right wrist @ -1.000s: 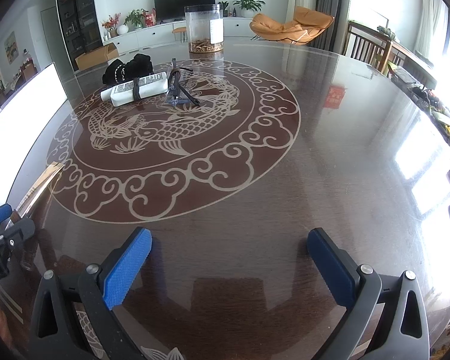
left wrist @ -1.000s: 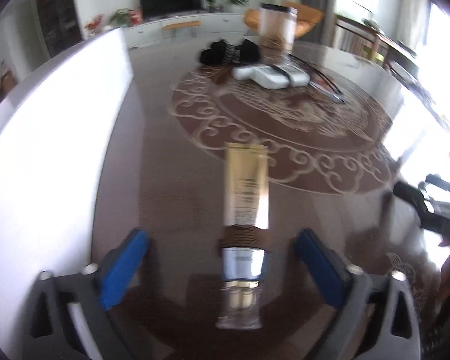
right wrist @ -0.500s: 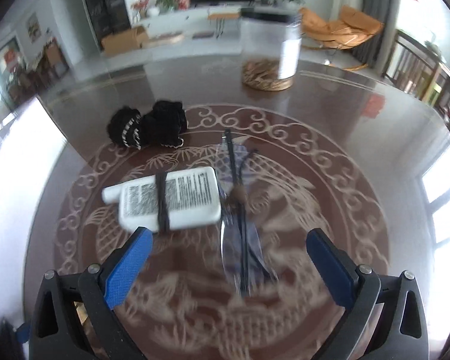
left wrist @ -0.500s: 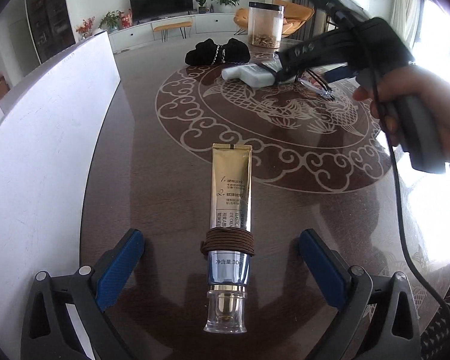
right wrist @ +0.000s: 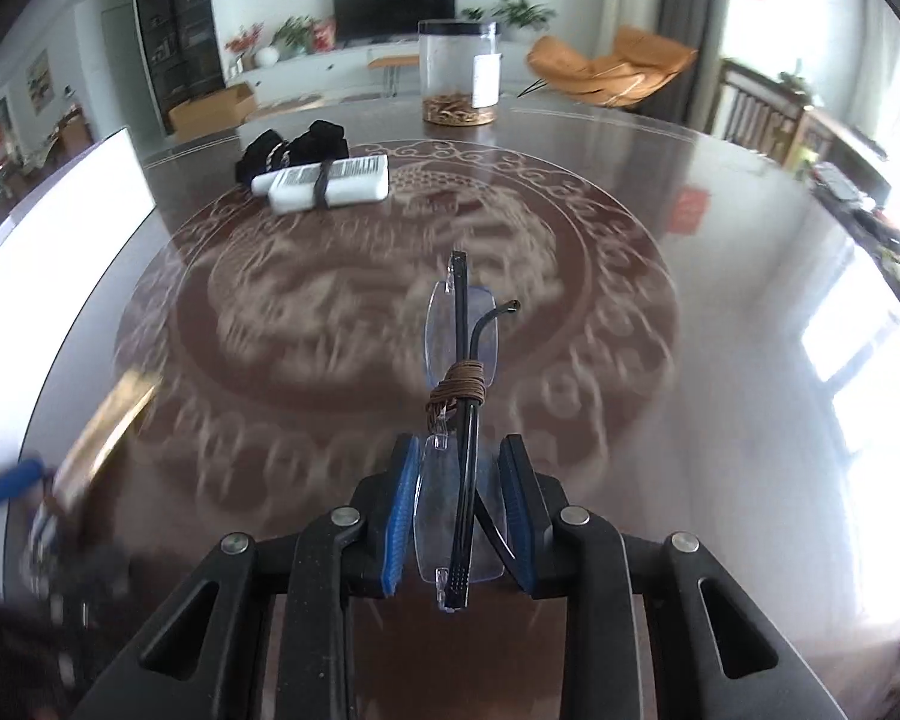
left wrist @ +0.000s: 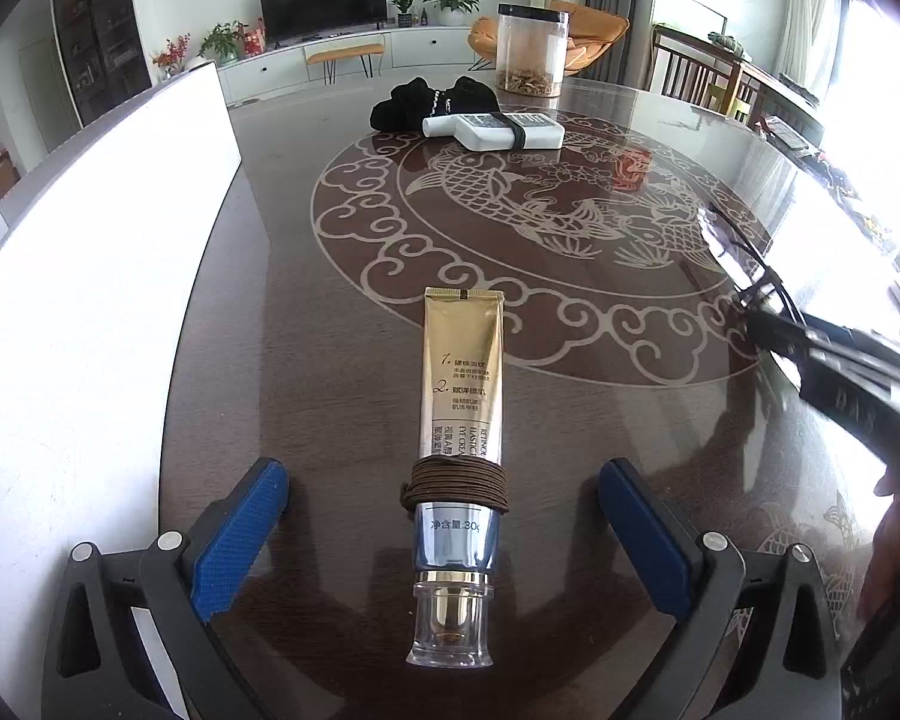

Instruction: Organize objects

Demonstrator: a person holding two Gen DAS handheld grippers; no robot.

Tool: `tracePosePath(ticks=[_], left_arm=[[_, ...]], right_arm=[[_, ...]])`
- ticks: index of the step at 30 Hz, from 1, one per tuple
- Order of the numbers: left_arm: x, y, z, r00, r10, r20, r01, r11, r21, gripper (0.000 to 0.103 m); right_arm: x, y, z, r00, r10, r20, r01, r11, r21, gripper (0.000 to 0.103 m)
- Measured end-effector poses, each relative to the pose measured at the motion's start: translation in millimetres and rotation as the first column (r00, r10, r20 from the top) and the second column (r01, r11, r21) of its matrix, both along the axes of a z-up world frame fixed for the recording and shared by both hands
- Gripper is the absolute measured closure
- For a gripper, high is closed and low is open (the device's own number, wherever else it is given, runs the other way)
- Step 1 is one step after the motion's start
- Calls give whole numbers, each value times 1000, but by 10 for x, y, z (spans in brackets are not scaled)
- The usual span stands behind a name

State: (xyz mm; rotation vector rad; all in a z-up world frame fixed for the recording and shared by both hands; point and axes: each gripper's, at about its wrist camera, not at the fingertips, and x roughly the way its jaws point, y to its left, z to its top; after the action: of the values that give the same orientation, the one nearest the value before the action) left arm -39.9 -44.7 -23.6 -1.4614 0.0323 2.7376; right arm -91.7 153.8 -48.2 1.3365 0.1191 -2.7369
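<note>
Glossy table (right wrist: 720, 312) below, the right gripper (right wrist: 459, 510) pinches folded glasses (right wrist: 459, 420) aloft — thin lenses could slip or crack. Left gripper (left wrist: 444, 522), jaws wide, straddles the cream tube (left wrist: 459, 420) — untouched.

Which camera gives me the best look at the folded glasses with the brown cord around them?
The right wrist view: the glasses sit centered and sharp, clamped between the right gripper fingers, cord plainly visible. The left wrist view catches them only at its right edge, small and blurred.

Glossy table (left wrist: 306, 360) – mirror-smooth; metallic gold tube (left wrist: 462, 378) (clear plastic cap); matt black socks (left wrist: 432, 105).
</note>
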Motion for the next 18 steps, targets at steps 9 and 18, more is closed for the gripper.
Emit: tracePosePath(ticks=[9,18], left_arm=[[3,0,5,1000,0,0,0,1000,0,0],[5,2,4,1000,0,0,0,1000,1,0]], right_arm=[[-180,31,-46,998,-50,43,50,999,-10,0],[-161,32,-47,998,-54,43,55,998,-11,0]])
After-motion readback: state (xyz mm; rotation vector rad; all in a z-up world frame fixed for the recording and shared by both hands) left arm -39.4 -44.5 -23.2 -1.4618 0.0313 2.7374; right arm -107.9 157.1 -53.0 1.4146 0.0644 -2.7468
